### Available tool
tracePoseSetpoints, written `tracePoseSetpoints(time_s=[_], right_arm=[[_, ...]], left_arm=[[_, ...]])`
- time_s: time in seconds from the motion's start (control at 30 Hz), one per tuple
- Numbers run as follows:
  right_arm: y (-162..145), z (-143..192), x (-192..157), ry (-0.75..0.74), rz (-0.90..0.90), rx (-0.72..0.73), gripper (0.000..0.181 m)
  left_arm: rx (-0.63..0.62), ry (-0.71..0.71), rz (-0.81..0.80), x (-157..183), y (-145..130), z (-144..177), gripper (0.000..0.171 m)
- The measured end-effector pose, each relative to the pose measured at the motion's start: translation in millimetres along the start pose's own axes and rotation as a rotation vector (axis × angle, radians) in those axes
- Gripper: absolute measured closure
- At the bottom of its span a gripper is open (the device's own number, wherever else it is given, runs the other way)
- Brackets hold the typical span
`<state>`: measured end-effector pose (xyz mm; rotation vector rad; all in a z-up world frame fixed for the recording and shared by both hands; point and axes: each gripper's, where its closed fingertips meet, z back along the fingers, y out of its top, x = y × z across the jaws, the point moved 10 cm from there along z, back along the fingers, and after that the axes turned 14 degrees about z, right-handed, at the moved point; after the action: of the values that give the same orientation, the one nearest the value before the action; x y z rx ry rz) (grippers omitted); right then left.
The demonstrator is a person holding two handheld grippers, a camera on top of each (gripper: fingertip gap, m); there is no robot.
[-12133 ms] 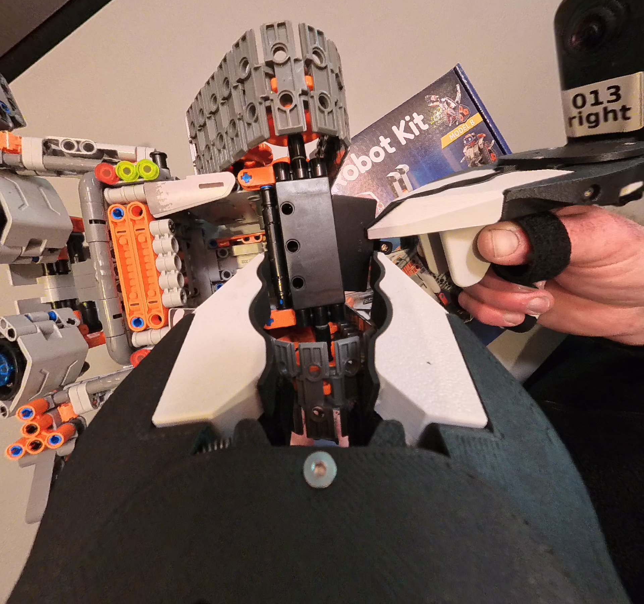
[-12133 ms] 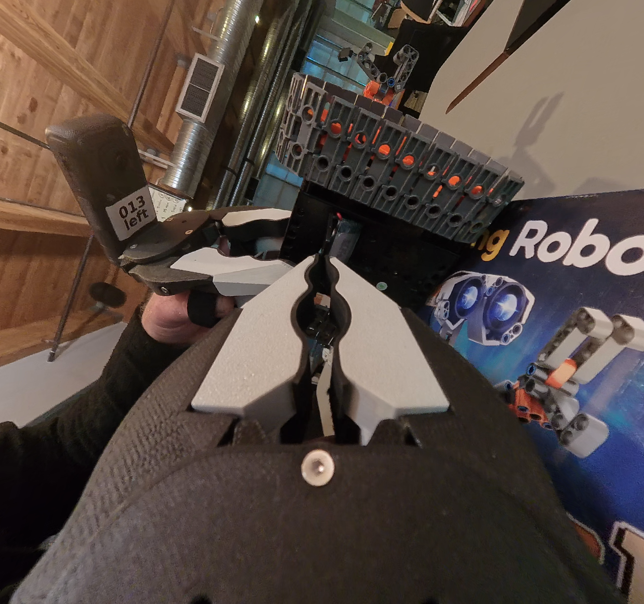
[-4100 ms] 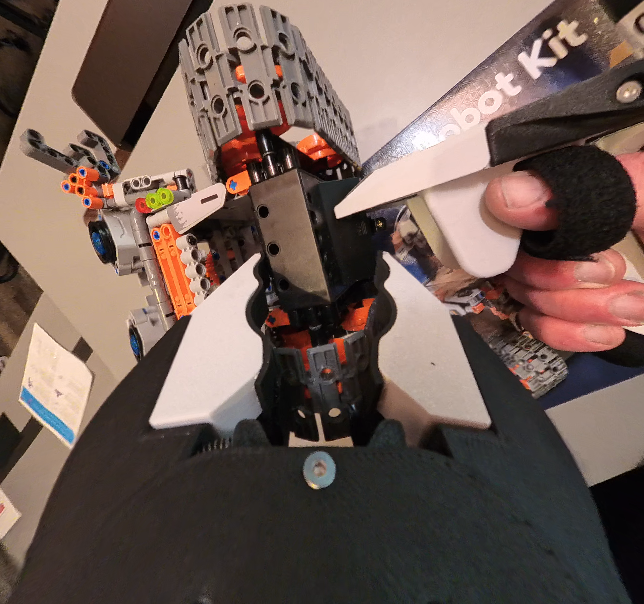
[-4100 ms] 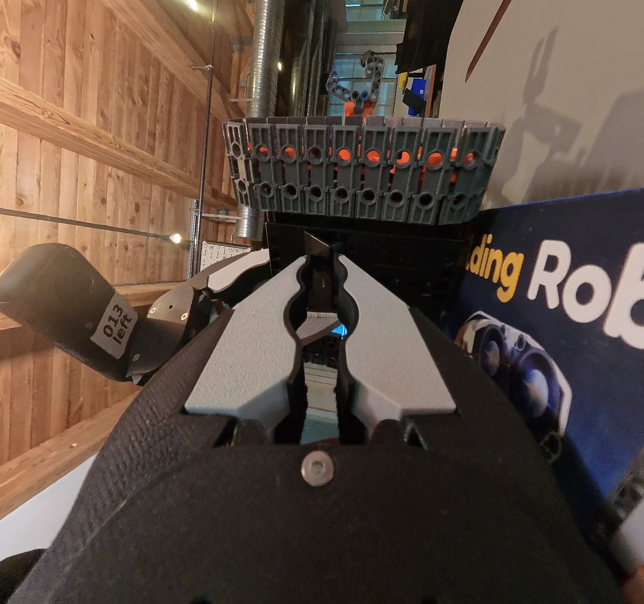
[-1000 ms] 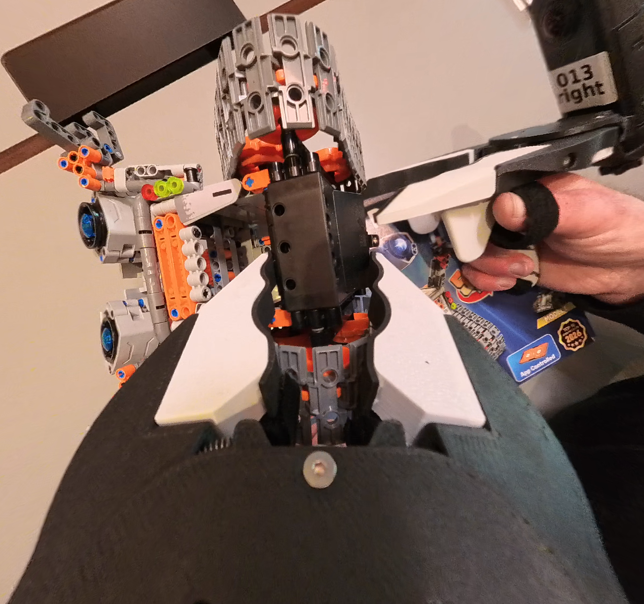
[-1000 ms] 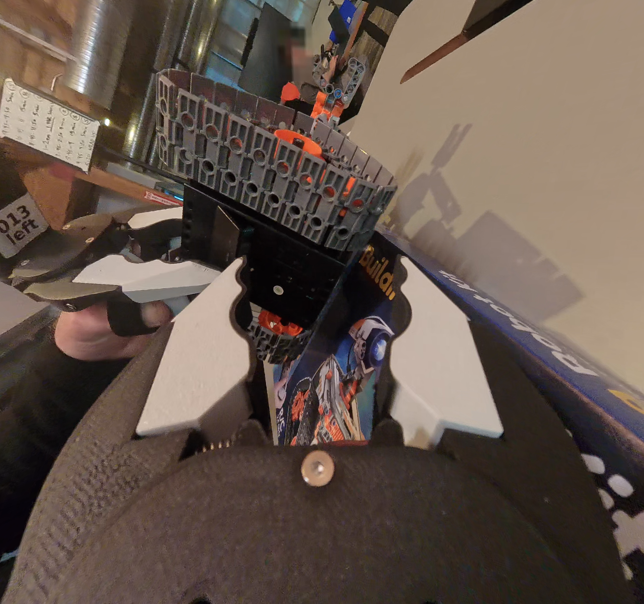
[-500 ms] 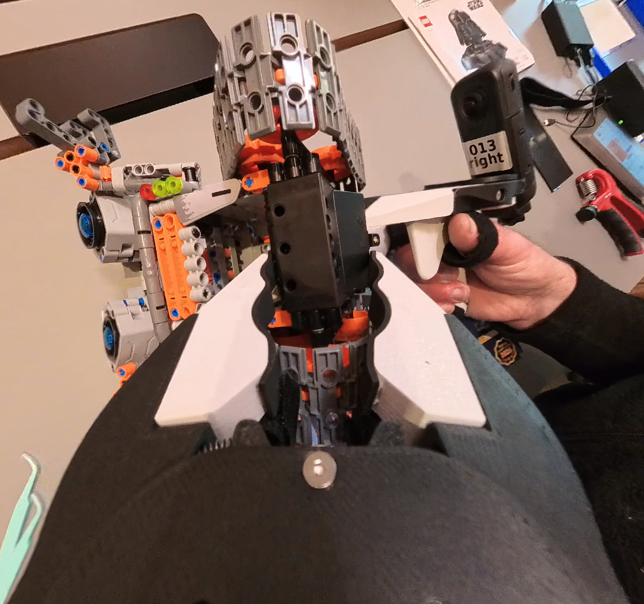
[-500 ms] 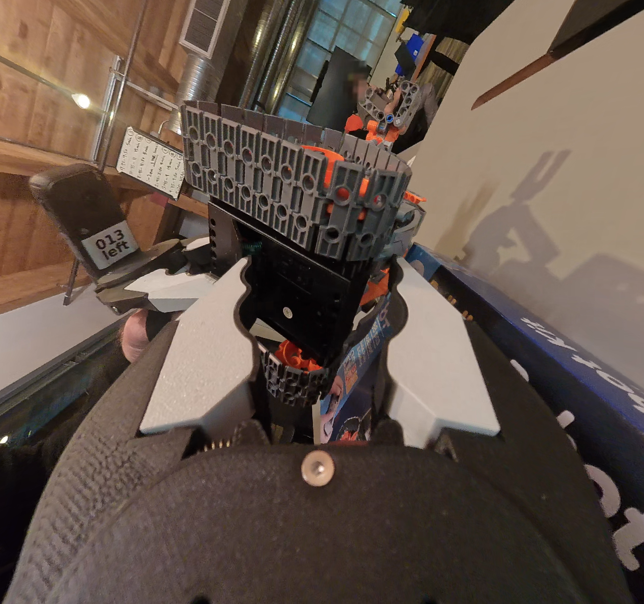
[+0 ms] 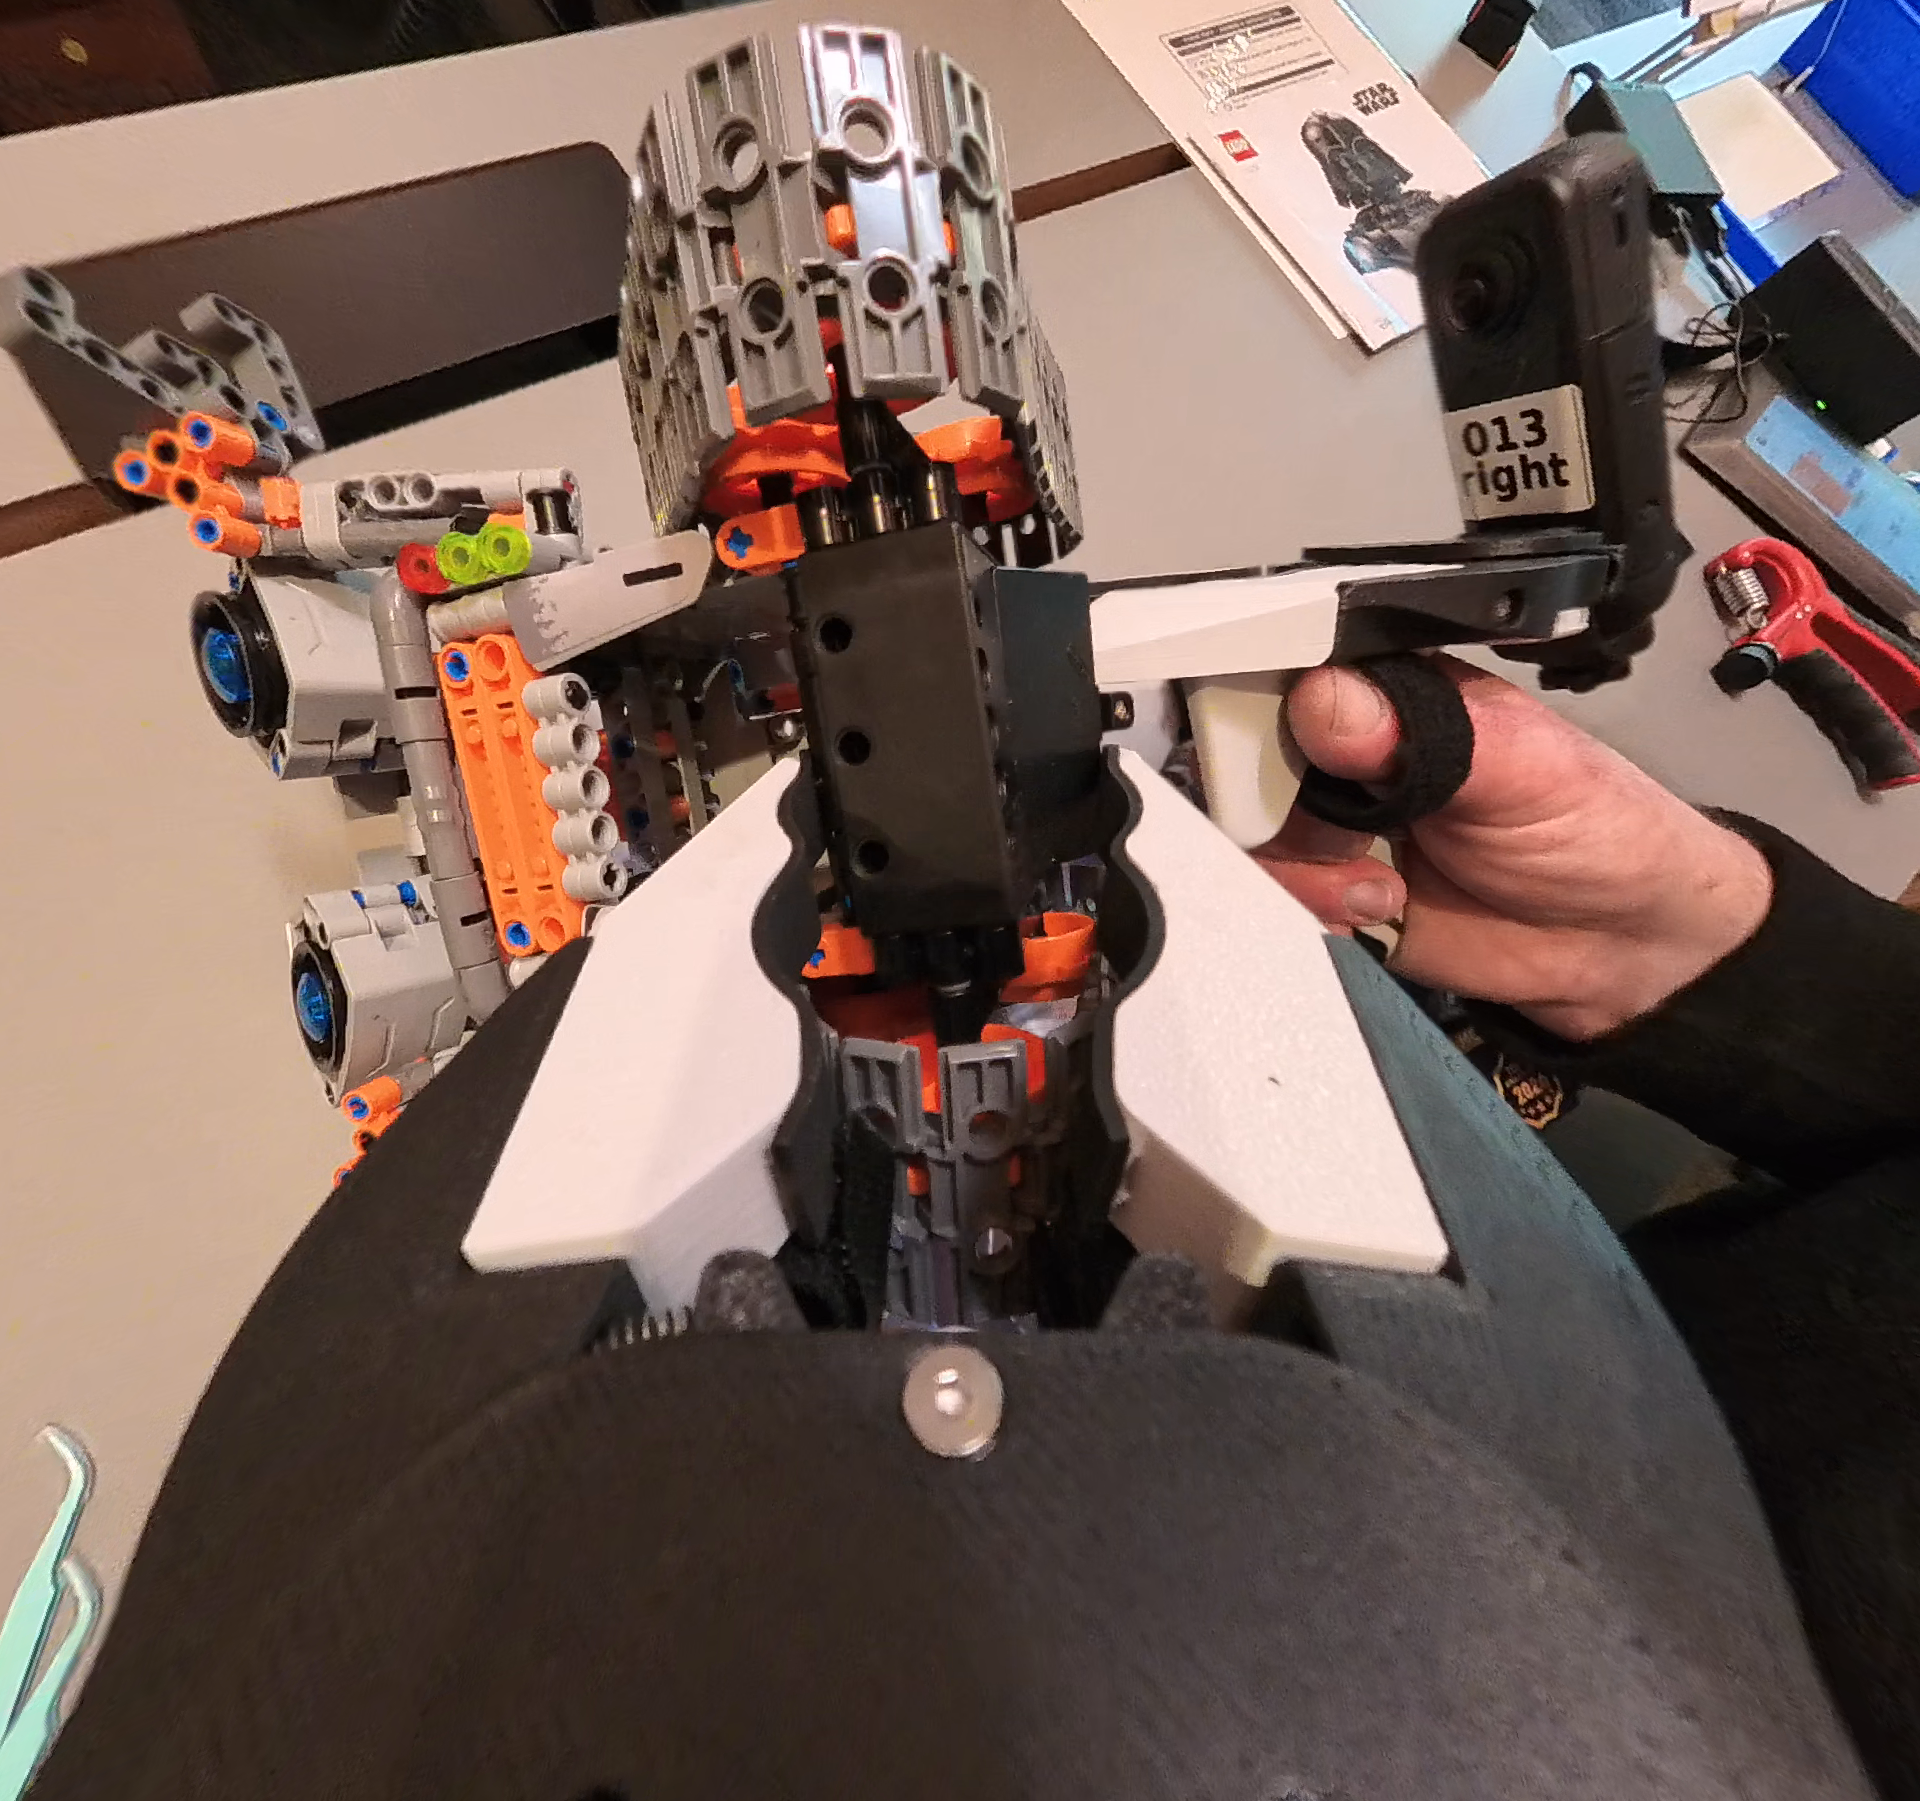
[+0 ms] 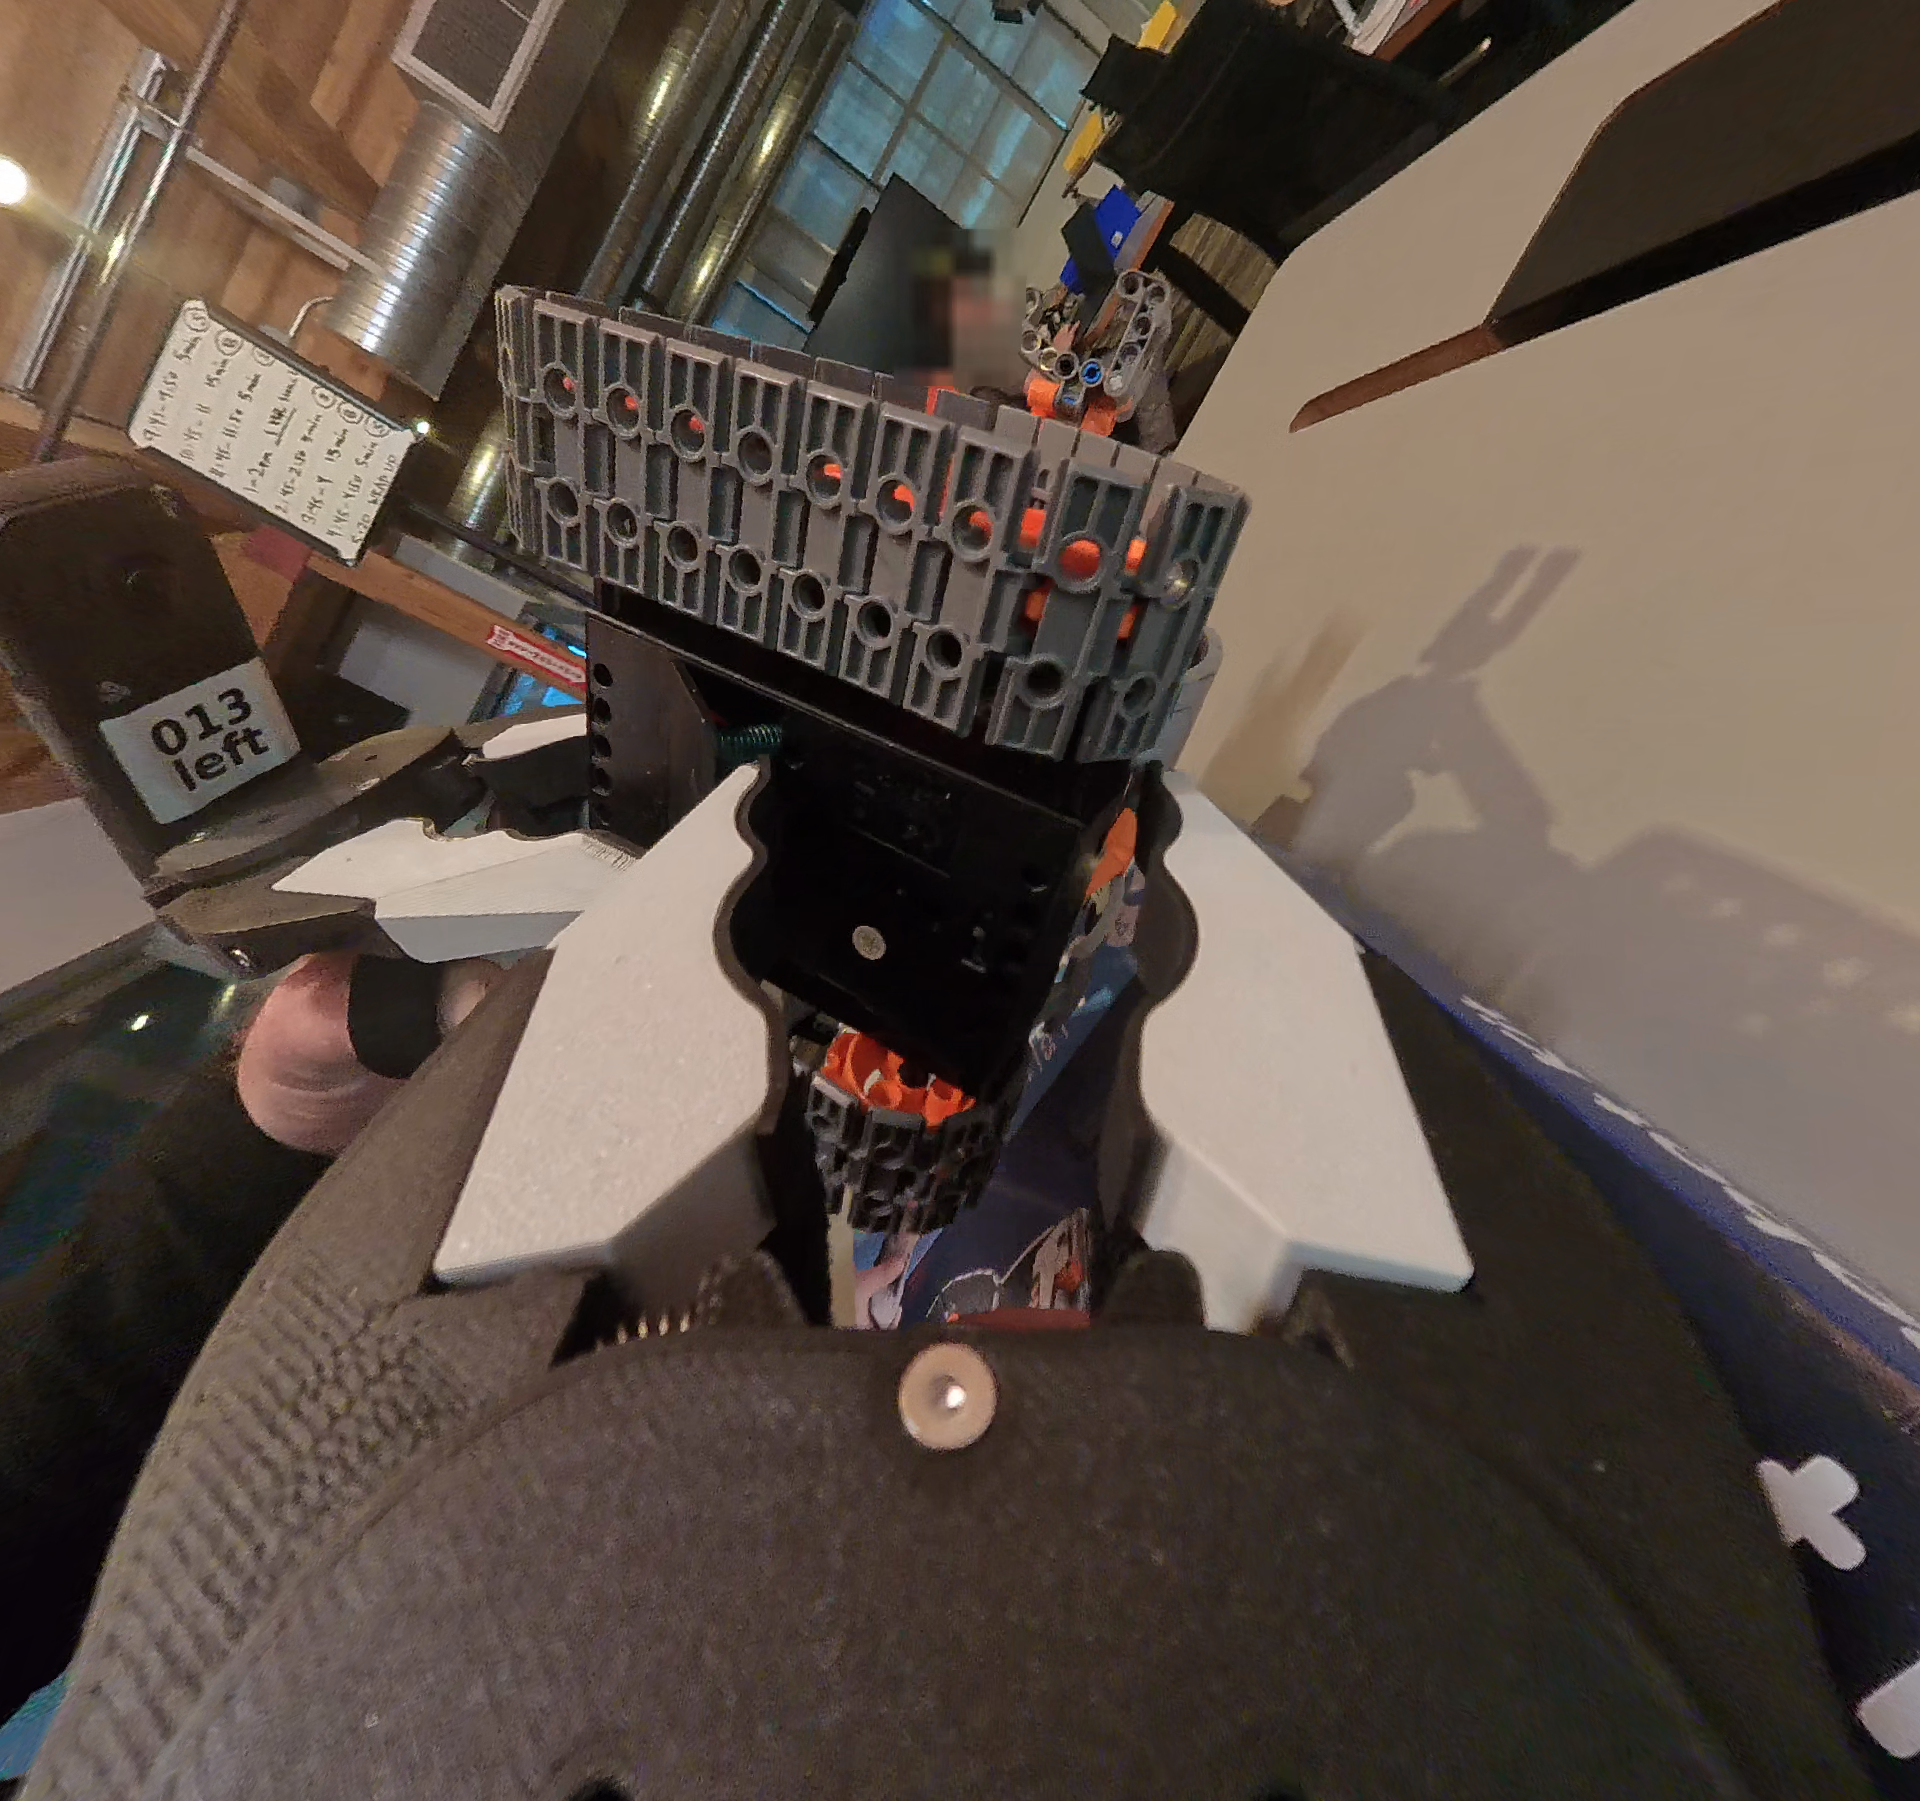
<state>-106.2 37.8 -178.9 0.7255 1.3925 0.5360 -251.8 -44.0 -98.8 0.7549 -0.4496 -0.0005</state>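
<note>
My left claw [image 9: 956, 795] was clamped on the black block [image 9: 914, 743] of a brick-built robot model [image 9: 499, 712], held above the pale tabletop [image 9: 135, 816]. My right claw [image 10: 951, 904] stood spread around the same block. Ridged grey tread links [image 9: 831, 276] wrapped orange wheels. A booklet [image 9: 1278, 130] and red hand-grip [image 9: 1808, 650] lay beyond.

Right gripper [image 10: 956, 920] wider, seemingly around block [image 10: 914, 899].
</note>
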Motion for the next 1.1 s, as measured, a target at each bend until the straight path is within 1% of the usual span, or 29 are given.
tracePoseSetpoints(time_s=[0.03,0.17,0.37,0.4,0.47,0.5,0.53,0.77,0.93,1.1], right_arm=[[0.4,-0.3,-0.8,-0.005,0.003,0.007,0.118],[1.4,-1.0,-1.2,-0.024,0.021,0.014,0.118],[7.6,4.8,-6.0,-0.027,0.053,0.008,0.117],[10.1,6.4,-7.2,-0.025,0.065,0.005,0.117],[14.9,11.0,-11.4,-0.02,0.092,0.014,0.117],[17.1,13.6,-14.6,-0.022,0.114,0.018,0.118],[19.0,16.1,-17.8,-0.031,0.134,0.019,0.118],[18.9,35.9,-24.9,-0.113,0.284,0.046,0.119],[16.5,45.6,-28.0,-0.173,0.366,0.007,0.119],[22.2,51.7,-27.9,-0.156,0.356,-0.001,0.12]], left_arm=[[0.006,0.011,-0.006,0.2,-0.3,-0.9,0.121],[0.03,0.008,0.006,-1.7,-2.5,-2.2,0.121],[0.08,-0.047,0.026,0.8,-3.2,0.9,0.122],[0.093,-0.063,0.028,1.6,-3.0,1.9,0.123],[0.149,-0.139,0.061,1.8,-1.7,6.2,0.128],[0.175,-0.166,0.044,2.1,-2.3,8.3,0.129],[0.187,-0.176,0.015,3.0,-3.9,9.1,0.128],[0.238,-0.269,0.018,9.2,-17.8,-2.2,0.128],[0.278,-0.362,0.096,6.7,-33.8,-14.1,0.129],[0.319,-0.448,0.169,7.3,-45.1,-20.7,0.133]])
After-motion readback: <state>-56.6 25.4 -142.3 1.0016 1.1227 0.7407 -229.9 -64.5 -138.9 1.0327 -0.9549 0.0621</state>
